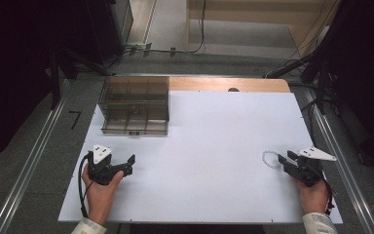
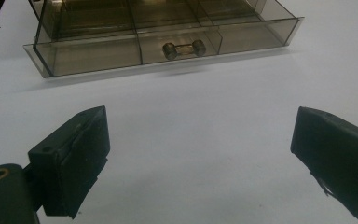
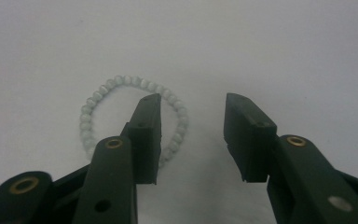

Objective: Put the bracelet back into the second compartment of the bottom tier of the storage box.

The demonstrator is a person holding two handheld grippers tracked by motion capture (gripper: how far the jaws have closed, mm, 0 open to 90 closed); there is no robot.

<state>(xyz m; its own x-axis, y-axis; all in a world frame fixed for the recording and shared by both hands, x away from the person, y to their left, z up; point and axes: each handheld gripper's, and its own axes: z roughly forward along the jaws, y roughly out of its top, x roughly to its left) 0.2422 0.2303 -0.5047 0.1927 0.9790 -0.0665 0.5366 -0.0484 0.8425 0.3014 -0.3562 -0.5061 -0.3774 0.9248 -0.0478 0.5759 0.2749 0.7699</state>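
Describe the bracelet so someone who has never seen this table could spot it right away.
Start at the white table and go to its right side, far from the smoky drawer box at the back left. Just ahead of the right gripper lies the bracelet, flat on the surface. It is a small ring of pale, milky round beads, the one loose item there.
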